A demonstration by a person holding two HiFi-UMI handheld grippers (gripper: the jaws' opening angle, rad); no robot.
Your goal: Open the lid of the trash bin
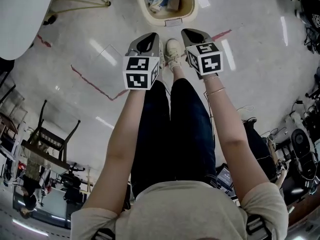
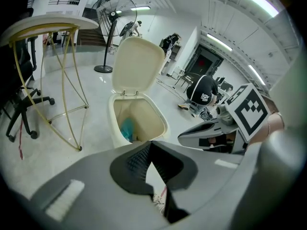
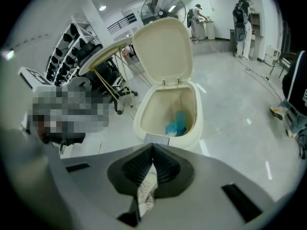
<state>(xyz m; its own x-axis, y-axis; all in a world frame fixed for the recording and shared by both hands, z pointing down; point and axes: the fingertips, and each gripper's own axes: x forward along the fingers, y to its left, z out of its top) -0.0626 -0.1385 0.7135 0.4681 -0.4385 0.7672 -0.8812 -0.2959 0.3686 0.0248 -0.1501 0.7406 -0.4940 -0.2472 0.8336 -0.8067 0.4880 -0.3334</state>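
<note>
A cream trash bin (image 1: 187, 11) stands on the floor just ahead of me, with its lid (image 2: 136, 63) swung up and back and standing upright. Blue and white rubbish (image 3: 176, 123) lies inside. A grey pedal (image 3: 154, 138) sticks out at its front base. My left gripper (image 1: 148, 37) and right gripper (image 1: 193, 33) hover side by side short of the bin, above my white shoe (image 1: 173, 50). Neither touches the bin. In each gripper view the jaws meet at their tips with nothing between them: left gripper (image 2: 149, 143), right gripper (image 3: 152, 146).
A round white table (image 2: 48, 22) on thin gold legs stands left of the bin, with an office chair (image 2: 19, 114) beyond it. A standing fan (image 2: 117, 13) is behind. A person in a dark cap (image 2: 204, 91) crouches at the right. Red tape lines (image 1: 90, 81) cross the floor.
</note>
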